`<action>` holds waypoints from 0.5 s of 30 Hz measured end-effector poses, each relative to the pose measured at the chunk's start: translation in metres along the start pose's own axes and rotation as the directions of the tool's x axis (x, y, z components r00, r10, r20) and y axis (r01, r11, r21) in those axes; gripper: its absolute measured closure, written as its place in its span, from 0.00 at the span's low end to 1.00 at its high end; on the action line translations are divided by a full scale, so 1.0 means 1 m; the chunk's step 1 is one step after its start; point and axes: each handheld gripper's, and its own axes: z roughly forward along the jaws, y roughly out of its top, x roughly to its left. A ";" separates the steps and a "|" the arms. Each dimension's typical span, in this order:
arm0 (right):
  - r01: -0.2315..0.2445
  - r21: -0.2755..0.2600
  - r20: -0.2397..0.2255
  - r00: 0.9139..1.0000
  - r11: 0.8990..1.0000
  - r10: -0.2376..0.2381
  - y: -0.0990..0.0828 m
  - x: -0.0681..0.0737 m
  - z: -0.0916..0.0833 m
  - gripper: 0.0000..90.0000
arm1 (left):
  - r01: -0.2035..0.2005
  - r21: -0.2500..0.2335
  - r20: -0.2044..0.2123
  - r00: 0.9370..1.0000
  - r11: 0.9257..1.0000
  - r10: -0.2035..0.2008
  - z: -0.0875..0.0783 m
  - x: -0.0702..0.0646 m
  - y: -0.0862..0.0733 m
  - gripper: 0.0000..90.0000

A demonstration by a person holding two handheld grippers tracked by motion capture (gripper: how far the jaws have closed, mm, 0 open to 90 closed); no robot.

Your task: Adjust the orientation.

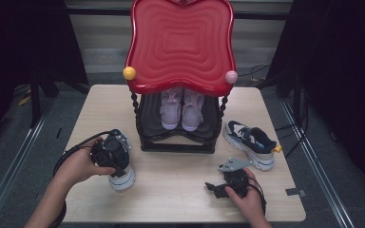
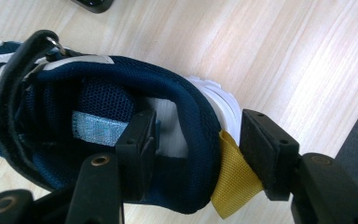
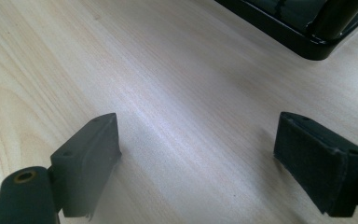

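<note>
Left gripper (image 2: 193,149): jaws apart, straddling the heel collar of the navy shoe (image 2: 121,121), one pad inside the opening, the other outside by the yellow pull tab (image 2: 235,184). The pads do not appear to press the collar; the outer one sits just off the heel. No earlier frame to compare.

Right gripper (image 3: 198,163): jaws wide apart over bare counter (image 3: 177,84), nothing between them.

Shoe stands at the counter's front left in the high view (image 1: 122,178); its mate (image 1: 251,142) lies at the right, beside the black rack (image 1: 178,137) holding a pink pair (image 1: 181,109) under the red top (image 1: 180,42).

Judgement: step is gripping the heel to lift. Close squarely on the padded collar (not the tab alone), deep enough that the shoe won't pivot.
</note>
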 end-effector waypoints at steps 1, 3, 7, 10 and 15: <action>0.000 0.000 0.000 1.000 1.000 0.000 0.000 0.000 0.000 0.15 | -0.008 0.008 -0.003 1.000 1.000 0.008 0.001 0.000 0.001 0.53; 0.000 0.000 0.000 1.000 1.000 0.000 0.000 0.000 0.000 0.15 | -0.048 0.058 -0.004 0.999 0.997 0.048 0.001 -0.001 0.002 0.61; 0.000 0.000 0.000 1.000 1.000 0.000 0.000 0.000 0.000 0.15 | -0.034 0.073 -0.015 0.999 0.997 0.035 0.003 -0.004 0.005 0.72; 0.000 0.000 0.000 1.000 1.000 0.000 0.000 0.000 0.000 0.15 | -0.016 0.072 -0.009 1.000 0.997 0.016 0.003 -0.005 0.007 0.74; -0.001 0.001 -0.004 1.000 1.000 0.001 0.000 0.000 0.000 0.15 | 0.016 0.041 0.005 1.000 0.999 -0.016 0.005 -0.002 0.013 0.75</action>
